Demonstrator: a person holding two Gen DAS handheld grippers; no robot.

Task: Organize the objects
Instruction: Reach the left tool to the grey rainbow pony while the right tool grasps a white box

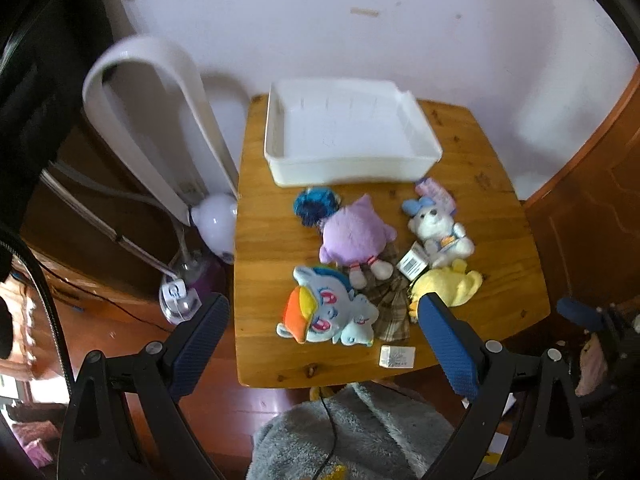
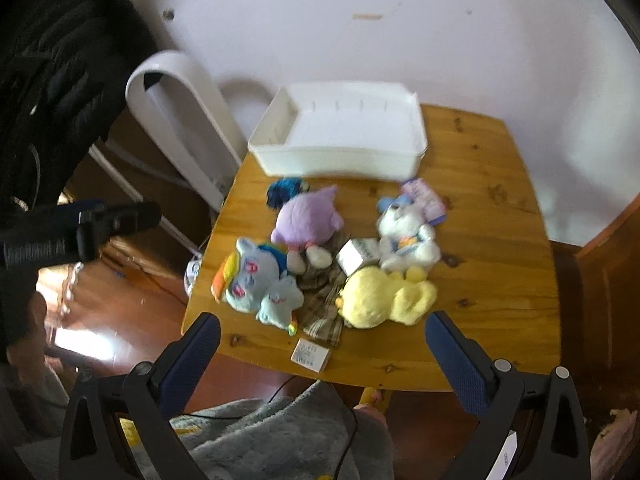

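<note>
A small wooden table [image 1: 500, 208] [image 2: 492, 240] carries an empty white bin [image 1: 348, 168] [image 2: 340, 160] at its far side. In front of it lie plush toys: a blue pony [image 1: 328, 312] [image 2: 260, 280], a purple doll [image 1: 356, 232] [image 2: 308, 216], a white bear [image 1: 438, 228] [image 2: 408, 236], a yellow duck [image 1: 452, 284] [image 2: 380, 296] and a blue pompom [image 1: 314, 204] [image 2: 286, 190]. My left gripper [image 1: 324, 304] hovers open above the near edge, over the pony. My right gripper [image 2: 324, 324] is open too, held above the table's front edge.
A small white box [image 1: 397, 356] [image 2: 310, 354] lies by the near edge, another box [image 1: 412, 262] [image 2: 354, 254] among the toys. A white bladeless fan [image 1: 160, 120] [image 2: 188, 120] stands left of the table. A grey fleece lap [image 1: 352, 436] [image 2: 280, 436] is below.
</note>
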